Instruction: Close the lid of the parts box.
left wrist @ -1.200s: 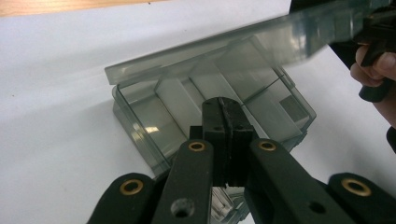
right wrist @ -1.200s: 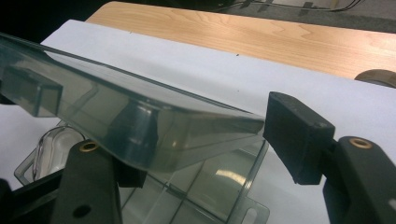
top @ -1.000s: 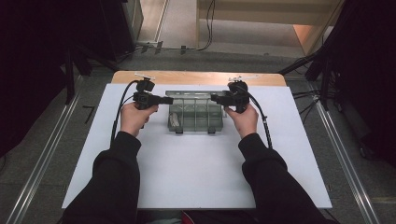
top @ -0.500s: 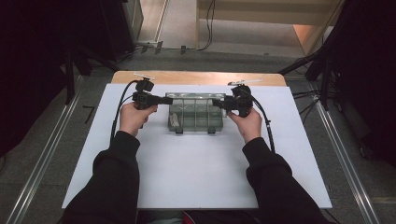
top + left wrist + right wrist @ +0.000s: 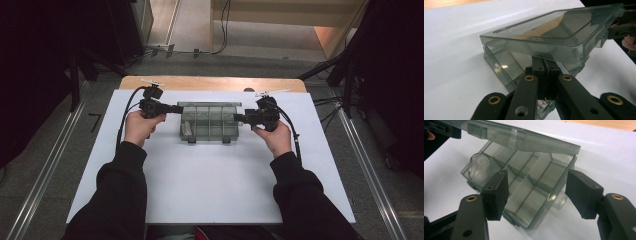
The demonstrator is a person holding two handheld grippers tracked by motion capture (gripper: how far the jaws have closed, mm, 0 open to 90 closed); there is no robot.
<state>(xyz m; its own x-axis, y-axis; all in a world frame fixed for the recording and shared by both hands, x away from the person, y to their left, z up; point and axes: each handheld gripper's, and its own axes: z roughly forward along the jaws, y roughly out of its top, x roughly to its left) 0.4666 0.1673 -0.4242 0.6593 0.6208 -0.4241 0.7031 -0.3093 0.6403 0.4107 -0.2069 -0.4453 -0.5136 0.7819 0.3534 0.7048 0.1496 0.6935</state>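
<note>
A clear grey compartment box (image 5: 210, 122) lies on the white table top (image 5: 210, 190), its lid (image 5: 554, 30) tilted partly up. A small white piece (image 5: 480, 161) sits in one end compartment. My left gripper (image 5: 177, 108) is shut, its tips (image 5: 546, 67) tucked under the lid's edge at the box's left end. My right gripper (image 5: 237, 118) is open at the box's right end. Its pads (image 5: 499, 187) stand apart on either side of the box (image 5: 529, 192) without touching it. The lid (image 5: 524, 137) hangs over the compartments.
A wooden strip (image 5: 210, 82) borders the table's far edge. Metal rails (image 5: 45, 170) run along the floor on both sides, and cables (image 5: 220, 30) lie beyond the table. The person's black sleeves (image 5: 120, 195) reach in from the near edge.
My right hand has slid to the right and a little nearer, from over the box to its right end. The left hand has stayed in place.
</note>
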